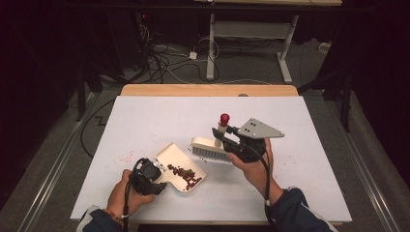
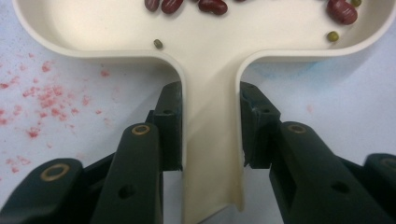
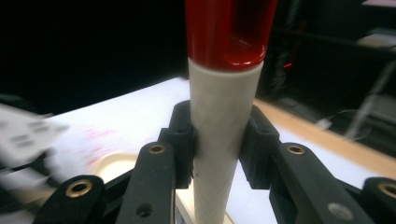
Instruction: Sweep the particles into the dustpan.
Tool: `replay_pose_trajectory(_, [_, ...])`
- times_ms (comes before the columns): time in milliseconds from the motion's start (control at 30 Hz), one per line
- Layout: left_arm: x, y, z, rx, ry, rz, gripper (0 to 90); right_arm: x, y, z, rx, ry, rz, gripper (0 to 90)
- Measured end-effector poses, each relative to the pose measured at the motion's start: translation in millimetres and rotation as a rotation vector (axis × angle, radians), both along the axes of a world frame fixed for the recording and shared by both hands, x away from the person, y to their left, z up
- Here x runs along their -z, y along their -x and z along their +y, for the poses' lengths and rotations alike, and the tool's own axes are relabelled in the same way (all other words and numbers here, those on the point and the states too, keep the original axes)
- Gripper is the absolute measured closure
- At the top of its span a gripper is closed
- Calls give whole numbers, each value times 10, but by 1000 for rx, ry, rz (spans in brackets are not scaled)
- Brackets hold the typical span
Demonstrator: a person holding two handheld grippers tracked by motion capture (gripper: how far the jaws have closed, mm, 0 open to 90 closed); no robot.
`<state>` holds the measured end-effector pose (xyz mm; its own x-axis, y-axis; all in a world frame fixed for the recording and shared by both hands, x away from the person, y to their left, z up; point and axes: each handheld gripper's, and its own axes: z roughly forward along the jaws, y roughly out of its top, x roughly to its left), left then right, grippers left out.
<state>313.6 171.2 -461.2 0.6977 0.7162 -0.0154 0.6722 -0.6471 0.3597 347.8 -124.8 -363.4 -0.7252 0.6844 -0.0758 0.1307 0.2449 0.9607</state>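
Left tongs (image 2: 210, 140) gripping the dustpan (image 2: 210, 56) handle, right tongs (image 3: 217, 140) clamping the brush (image 1: 211, 146) handle above the desk (image 1: 300, 159).

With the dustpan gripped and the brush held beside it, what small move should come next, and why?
Probably draw the brush toward the dustpan, sweeping toward its open edge. The right gripper is shut on the brush handle, bristles on the white table beside the pan; the left gripper clamps the pan's handle, beans already inside.
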Motion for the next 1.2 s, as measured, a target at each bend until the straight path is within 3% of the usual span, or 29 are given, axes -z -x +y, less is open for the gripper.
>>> replay_pose_trajectory(133, [0, -12, -13, -4, 1, 1, 638, 68, -148, 90, 61, 32, -80, 699])
replay_pose_trajectory(200, [2, -18, -13, -4, 2, 1, 638, 155, -271, 173, 107, 35, -85, 699])
replay_pose_trajectory(333, [5, -30, -9, -4, 9, 3, 638, 246, -342, 269, 120, 50, -78, 699])
replay_pose_trajectory(467, [4, -34, -4, -3, 11, 7, 638, 272, -271, 393, 68, 72, -73, 699])
replay_pose_trajectory(600, [4, -38, -4, -4, 12, 10, 638, 267, -52, 472, -4, 78, -44, 698])
replay_pose_trajectory(767, [4, -36, -12, -7, 7, 8, 638, 236, 150, 533, -69, 48, -21, 699])
replay_pose_trajectory(1033, [-2, -43, -17, 0, 2, 9, 638, 131, 202, 454, -83, -7, -50, 699])
replay_pose_trajectory(1100, [1, -42, -17, -3, 7, 8, 638, 80, 206, 376, -74, -25, -51, 700])
replay_pose_trajectory(1200, [1, -41, -15, 0, 4, 7, 638, 8, 216, 166, -41, -4, -59, 699])
